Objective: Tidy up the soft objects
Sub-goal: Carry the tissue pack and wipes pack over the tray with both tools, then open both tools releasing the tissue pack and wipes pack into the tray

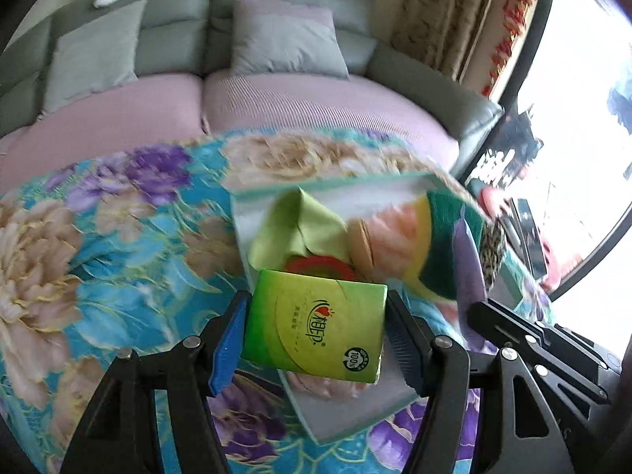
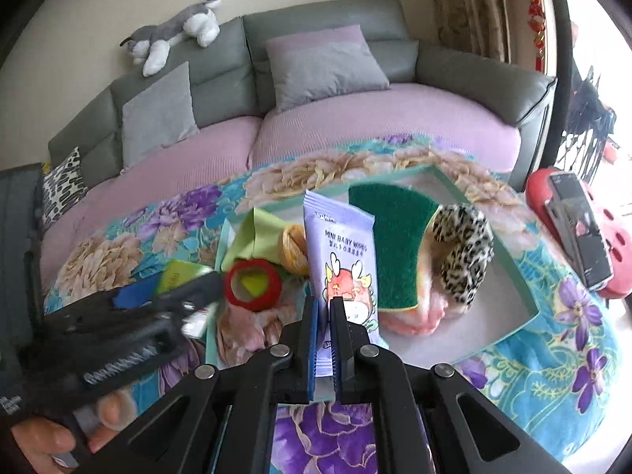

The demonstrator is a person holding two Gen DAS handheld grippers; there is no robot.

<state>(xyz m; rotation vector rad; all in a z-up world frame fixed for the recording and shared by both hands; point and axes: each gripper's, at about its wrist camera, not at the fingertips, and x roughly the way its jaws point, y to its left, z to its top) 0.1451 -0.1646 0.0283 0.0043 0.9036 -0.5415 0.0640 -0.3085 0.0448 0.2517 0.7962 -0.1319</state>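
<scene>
Left gripper [image 1: 316, 328]: clamped on a green tissue pack [image 1: 316, 324], pads pressing both of its short sides, held above the near edge of the tray.
Right gripper [image 2: 324, 339]: pinched on the lower end of a purple wipes packet [image 2: 343, 260], which stands upright over the tray's near rim.
Tray [image 2: 513, 260]: shallow, mint-rimmed, on the flowered tablecloth [image 2: 553, 375]; its right and far walls show clearly from the right wrist.
Tray contents: green cloth [image 2: 260, 233], red ring [image 2: 254, 284], ball of yarn [image 2: 294, 249], green sponge [image 2: 395, 245], leopard-print fluffy item [image 2: 466, 252], pink fluffy item [image 2: 410, 316] under the sponge.
Open room: bare tray floor at the near right corner (the left half is crowded); tablecloth free to the left of the tray.
Table edge: far edge close to the sofa [image 2: 355, 118].
Right wrist only: the left gripper from the side with a hand [image 2: 59, 434] on its grip; a phone [image 2: 580, 229] on a red item at the right; a plush dog [image 2: 173, 31] on the sofa back.
Left wrist only: the tissue pack's printed face (tray contents blurred).
</scene>
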